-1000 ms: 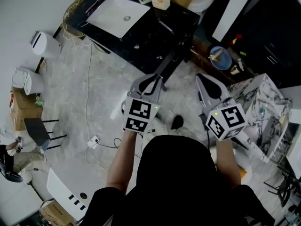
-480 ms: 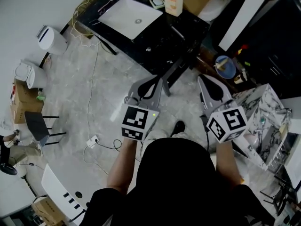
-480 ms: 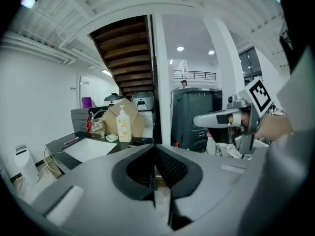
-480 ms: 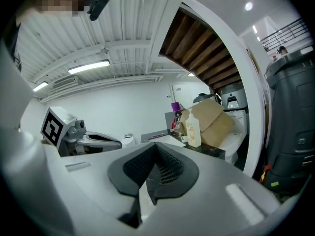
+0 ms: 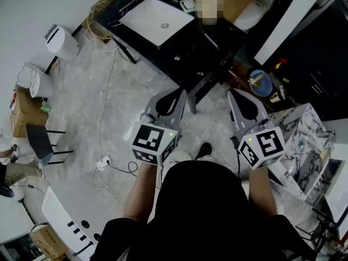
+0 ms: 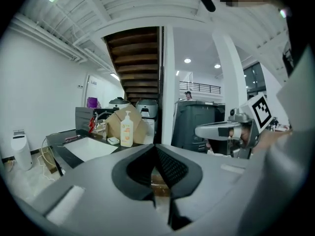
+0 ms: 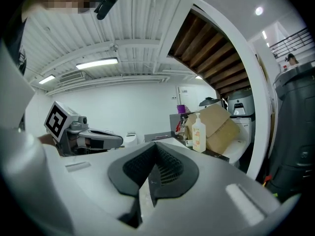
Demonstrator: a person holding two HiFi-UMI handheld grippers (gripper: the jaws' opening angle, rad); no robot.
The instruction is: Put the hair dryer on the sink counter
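Note:
The black sink counter (image 5: 185, 48) with its white basin (image 5: 156, 19) stands ahead of me, and a soap bottle (image 6: 127, 128) stands on it beside a small dish (image 5: 188, 5). No hair dryer shows in any view. I hold both grippers side by side at waist height, pointing toward the counter. My left gripper (image 5: 182, 98) is shut with nothing between its jaws, and its pads meet in the left gripper view (image 6: 156, 149). My right gripper (image 5: 235, 98) is also shut and empty (image 7: 156, 149). Each gripper shows in the other's view, the right gripper (image 6: 221, 130) and the left gripper (image 7: 93, 140).
Two white bins (image 5: 60, 41) (image 5: 30, 80), a cardboard box (image 5: 19, 121) and a dark chair (image 5: 41, 140) stand at the left. A cable and a power strip (image 5: 102, 162) lie on the marble floor. A blue bowl (image 5: 261, 82) and a marble-patterned box (image 5: 304, 137) are at the right.
The counter has slid to the right in the head view. My left gripper has drifted slightly left and down. The right gripper has hardly moved.

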